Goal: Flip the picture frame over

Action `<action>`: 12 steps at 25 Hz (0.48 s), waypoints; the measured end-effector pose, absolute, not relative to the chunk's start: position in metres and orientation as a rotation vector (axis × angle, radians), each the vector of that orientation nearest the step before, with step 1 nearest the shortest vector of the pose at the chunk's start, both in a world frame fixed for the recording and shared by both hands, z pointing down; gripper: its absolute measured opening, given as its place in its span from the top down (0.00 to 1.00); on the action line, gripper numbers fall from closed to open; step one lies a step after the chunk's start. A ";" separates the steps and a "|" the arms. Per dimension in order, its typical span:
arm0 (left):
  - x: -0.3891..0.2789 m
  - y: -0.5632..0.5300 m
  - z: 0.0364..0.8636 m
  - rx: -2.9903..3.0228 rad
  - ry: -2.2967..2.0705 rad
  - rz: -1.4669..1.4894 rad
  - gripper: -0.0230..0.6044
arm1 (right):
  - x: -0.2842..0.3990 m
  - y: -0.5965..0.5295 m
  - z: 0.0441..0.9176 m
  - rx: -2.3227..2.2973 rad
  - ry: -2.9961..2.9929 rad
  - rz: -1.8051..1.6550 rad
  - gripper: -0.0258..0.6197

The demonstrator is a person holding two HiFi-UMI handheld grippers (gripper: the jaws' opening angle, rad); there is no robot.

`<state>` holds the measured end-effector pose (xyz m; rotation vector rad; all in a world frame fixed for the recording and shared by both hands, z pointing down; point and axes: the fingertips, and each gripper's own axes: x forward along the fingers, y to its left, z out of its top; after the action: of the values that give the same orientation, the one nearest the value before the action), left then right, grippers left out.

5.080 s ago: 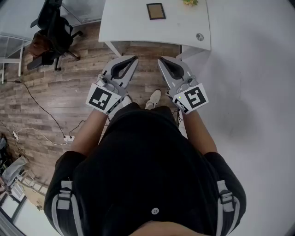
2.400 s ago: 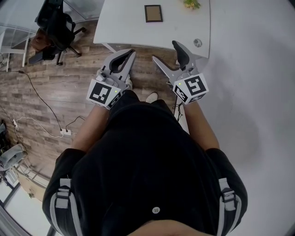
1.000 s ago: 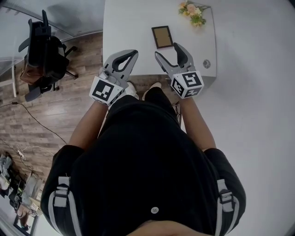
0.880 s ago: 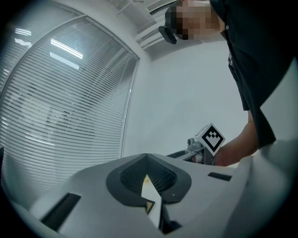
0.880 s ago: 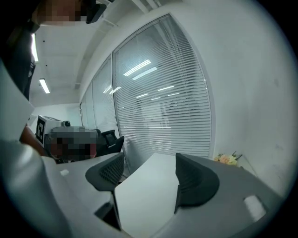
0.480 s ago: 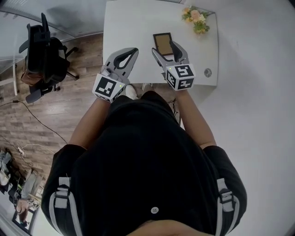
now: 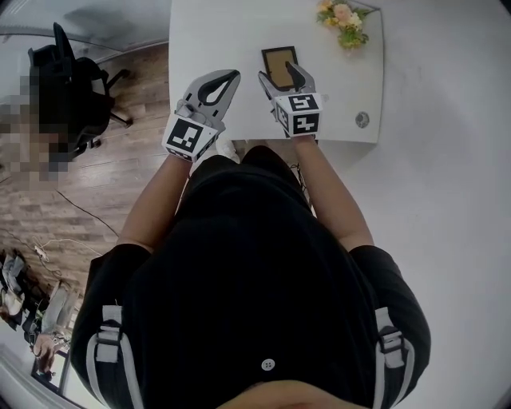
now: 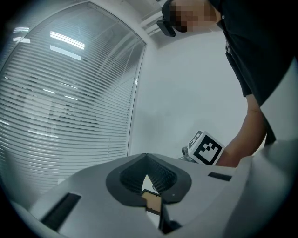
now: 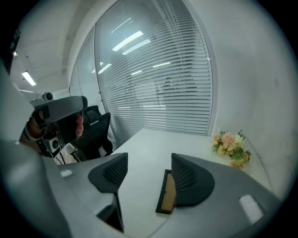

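White table [image 7: 215, 32], black-edged picture frame [image 7: 279, 57] lying flat on it, brown face up.
Your right gripper [image 7: 279, 74] hangs over the frame's near end, at its six o'clock. Its jaws are apart and closing, the frame's left edge shows between them, and the pads press on nothing. Your left gripper [image 7: 231, 77], at nine o'clock of the right one, has its jaws together and holds nothing. Flowers [image 7: 343, 14] lie at two o'clock of the frame.

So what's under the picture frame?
The white table; the picture frame lies flat on it. Its underside and the tabletop right beneath are covered, so I can't see them.
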<state>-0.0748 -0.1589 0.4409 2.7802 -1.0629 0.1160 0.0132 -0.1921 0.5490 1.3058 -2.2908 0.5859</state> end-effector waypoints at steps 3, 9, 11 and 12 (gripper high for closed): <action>-0.067 -0.166 0.450 2.774 -1.054 0.117 0.96 | 0.018 -0.195 0.570 1.288 -2.236 0.589 0.52; -0.061 -0.180 0.473 2.746 -1.044 0.143 0.96 | 0.024 -0.203 0.613 1.257 -2.145 0.627 0.54; -0.061 -0.183 0.480 2.733 -1.045 0.168 0.96 | 0.025 -0.204 0.626 1.245 -2.116 0.639 0.55; -0.061 -0.186 0.483 2.727 -1.044 0.177 0.96 | 0.026 -0.205 0.632 1.239 -2.101 0.645 0.56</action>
<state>-0.0606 -0.1855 0.4827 2.7273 -1.0440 0.1767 0.0258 -0.2046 0.6319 1.2390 -2.1012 0.6454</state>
